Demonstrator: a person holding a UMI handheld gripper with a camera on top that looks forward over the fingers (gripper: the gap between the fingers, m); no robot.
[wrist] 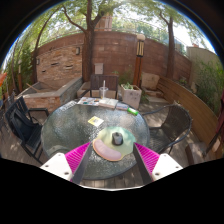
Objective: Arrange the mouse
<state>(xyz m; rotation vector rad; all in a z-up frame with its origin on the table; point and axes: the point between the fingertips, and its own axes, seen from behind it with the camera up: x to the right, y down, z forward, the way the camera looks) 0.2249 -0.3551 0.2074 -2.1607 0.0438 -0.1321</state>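
Observation:
A small grey mouse [118, 139] sits on a round beige and pink mouse pad [108, 150] near the front of a round glass table [70, 125]. My gripper [112, 160] is open and held low over the table's near edge. Its magenta pads [78, 157] stand wide apart to either side of the mouse pad. The mouse lies just ahead of the fingertips, about midway between them, and neither finger touches it.
A yellow-green note [96, 121] lies mid-table, and white papers [104, 102] and a green object [133, 111] lie at the far side. Dark chairs [22, 122] ring the table, one [172, 120] on the right. A brick wall [70, 58] and planters [130, 94] stand behind.

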